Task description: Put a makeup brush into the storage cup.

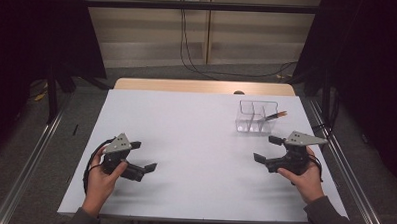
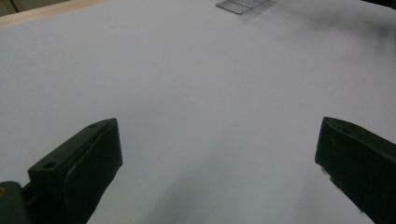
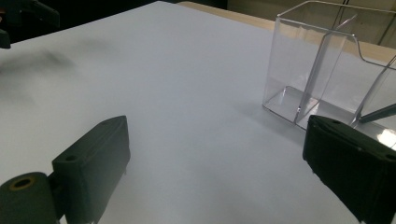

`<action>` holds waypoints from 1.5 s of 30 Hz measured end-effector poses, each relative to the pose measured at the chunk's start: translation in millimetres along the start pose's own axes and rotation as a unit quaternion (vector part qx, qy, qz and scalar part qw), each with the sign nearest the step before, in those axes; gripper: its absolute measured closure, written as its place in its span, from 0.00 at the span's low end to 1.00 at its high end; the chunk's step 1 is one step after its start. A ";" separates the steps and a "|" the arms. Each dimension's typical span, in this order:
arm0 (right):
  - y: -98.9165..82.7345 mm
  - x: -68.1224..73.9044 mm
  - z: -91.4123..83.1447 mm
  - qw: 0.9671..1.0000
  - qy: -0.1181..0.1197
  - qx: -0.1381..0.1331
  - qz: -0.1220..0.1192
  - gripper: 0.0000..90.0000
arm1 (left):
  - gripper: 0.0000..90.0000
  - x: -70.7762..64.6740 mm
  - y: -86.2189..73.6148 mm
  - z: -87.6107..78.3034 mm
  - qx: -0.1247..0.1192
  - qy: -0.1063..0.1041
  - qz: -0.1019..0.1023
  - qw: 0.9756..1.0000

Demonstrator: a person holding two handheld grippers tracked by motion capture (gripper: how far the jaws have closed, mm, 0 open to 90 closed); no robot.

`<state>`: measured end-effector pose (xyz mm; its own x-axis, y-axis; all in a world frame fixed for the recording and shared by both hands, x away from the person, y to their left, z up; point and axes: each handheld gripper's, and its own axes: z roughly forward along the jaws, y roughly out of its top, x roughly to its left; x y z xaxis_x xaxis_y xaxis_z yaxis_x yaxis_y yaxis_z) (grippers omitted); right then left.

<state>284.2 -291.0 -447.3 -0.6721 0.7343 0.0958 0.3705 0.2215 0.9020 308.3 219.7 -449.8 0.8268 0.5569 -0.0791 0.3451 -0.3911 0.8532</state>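
A clear plastic organizer [image 1: 256, 116] with dividers stands on the white table [image 1: 195, 142] at the far right. A thin brush with an orange handle [image 1: 276, 115] leans out of it. My left gripper [image 1: 144, 155] hovers near the front left, open, with nothing between its jaws. My right gripper [image 1: 264, 148] is open at the front right, just short of the organizer. In the right gripper view the organizer [image 3: 327, 70] sits close ahead to the right, with the brush's tip [image 3: 378, 113] by the right jaw. The right gripper [image 3: 217, 158] and left gripper [image 2: 217, 154] each frame bare table.
A wooden strip [image 1: 202, 86] borders the table's far edge. Metal rails [image 1: 29, 161] run along both sides on the floor, and cables [image 1: 188, 51] trail behind. In the left gripper view the organizer [image 2: 243, 4] is far off. The other gripper [image 3: 23, 14] shows at the right gripper view's top left.
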 end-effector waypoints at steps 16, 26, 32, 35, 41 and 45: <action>-6.1 3.7 -5.6 1.000 0.002 0.008 -0.002 0.08 | 0.00 -0.3 -0.2 0.6 -0.001 0.000 -0.003 1.000; -9.9 6.1 -10.5 1.000 0.001 0.013 -0.004 0.08 | 0.01 0.3 -0.5 0.8 0.005 0.003 0.001 1.000; -12.3 6.6 -14.3 1.000 0.001 0.015 -0.003 0.08 | 0.01 0.5 -0.5 0.5 0.001 0.000 0.000 1.000; -13.2 6.5 -16.3 1.000 0.001 0.014 -0.003 0.08 | 0.01 0.2 -0.4 0.7 0.003 0.002 0.001 1.000; -15.4 7.1 -18.9 1.000 -0.001 0.015 -0.007 0.08 | 0.01 0.3 -0.6 0.9 0.004 0.002 0.000 1.000; -16.6 7.8 -20.5 1.000 -0.003 0.018 -0.008 0.08 | 0.01 0.4 -0.8 1.1 0.003 0.001 0.000 1.000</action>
<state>259.6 -302.2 -452.9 -0.6737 0.7349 0.0786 0.3831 0.2562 0.8875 308.8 219.4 -451.1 0.8255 0.5590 -0.0782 0.3478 -0.3945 0.8505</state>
